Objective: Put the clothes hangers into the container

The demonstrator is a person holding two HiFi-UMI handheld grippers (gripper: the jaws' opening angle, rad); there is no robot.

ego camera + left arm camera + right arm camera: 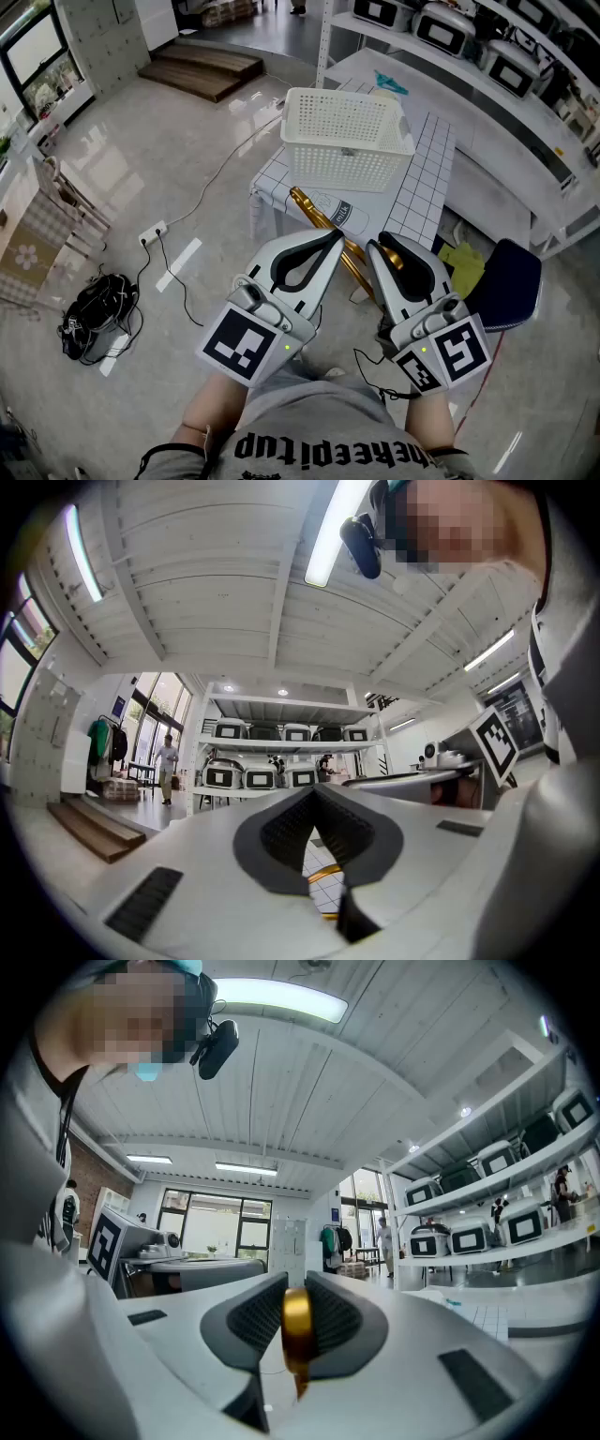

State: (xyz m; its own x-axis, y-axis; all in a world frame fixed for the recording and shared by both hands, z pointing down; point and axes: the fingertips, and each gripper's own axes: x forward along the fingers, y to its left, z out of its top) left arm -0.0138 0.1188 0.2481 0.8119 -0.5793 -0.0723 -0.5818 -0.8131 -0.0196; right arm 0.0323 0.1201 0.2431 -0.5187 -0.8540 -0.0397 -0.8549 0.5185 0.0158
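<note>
A gold hanger (297, 1327) is clamped between the right gripper's (384, 248) pads, at the table's (427, 187) 6 o'clock end. The left gripper (335, 236) is closed on nothing. The basket (342, 164) is set at 12 o'clock.

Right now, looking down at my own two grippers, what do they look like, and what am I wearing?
Both the left gripper and right gripper have smooth white tapering shells with dark grey ribbed pads. Each carries a cube with black-and-white square markers and a small green light. A thin black cable hangs by the right one. You wear a grey T-shirt with dark lettering.
</note>
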